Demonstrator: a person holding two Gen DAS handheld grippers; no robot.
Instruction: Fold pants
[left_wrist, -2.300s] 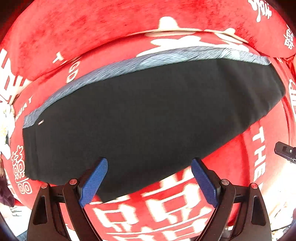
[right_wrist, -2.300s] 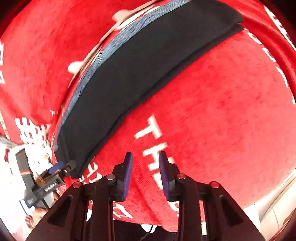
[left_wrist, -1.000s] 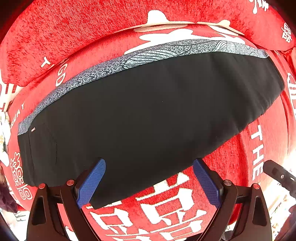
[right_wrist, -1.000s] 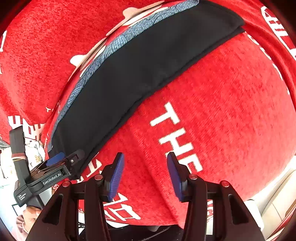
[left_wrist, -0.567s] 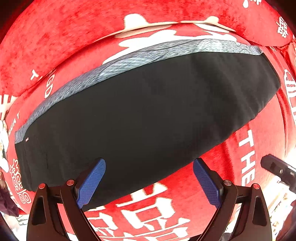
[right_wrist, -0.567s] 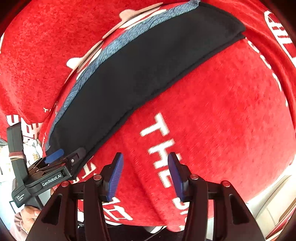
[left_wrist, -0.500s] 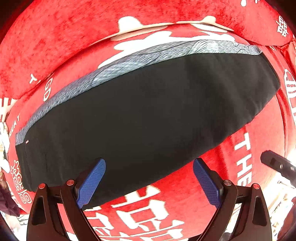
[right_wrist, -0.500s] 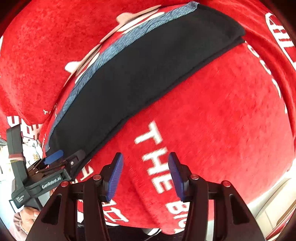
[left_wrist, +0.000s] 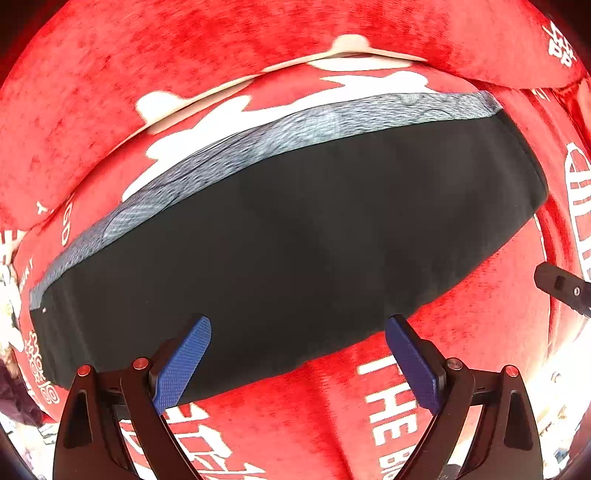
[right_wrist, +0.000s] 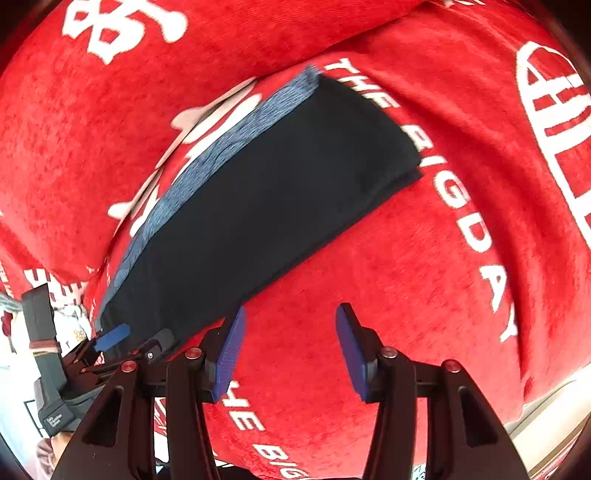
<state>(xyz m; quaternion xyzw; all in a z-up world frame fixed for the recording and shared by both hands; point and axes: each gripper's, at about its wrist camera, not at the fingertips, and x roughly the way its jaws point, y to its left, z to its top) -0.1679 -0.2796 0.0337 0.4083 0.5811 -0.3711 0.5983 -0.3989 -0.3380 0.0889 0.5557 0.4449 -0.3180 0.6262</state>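
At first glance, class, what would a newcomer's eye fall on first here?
The black pants, lying flat as a long dark band across the middle, with a grey patterned strip along their far edge. Under them, the bright red cover with white lettering fills both views. Both blue-padded claws, left claw and right claw, hover open.

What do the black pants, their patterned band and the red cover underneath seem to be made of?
Black pants: smooth matte cloth, probably a knit or a light woven fabric; they lie flat with no sheen. Patterned band: grey-blue printed fabric with fine wavy lines, possibly a trim or lining. Red cover: plush, velvety pile, likely chenille or fleece, with a mottled nap and white lettering.
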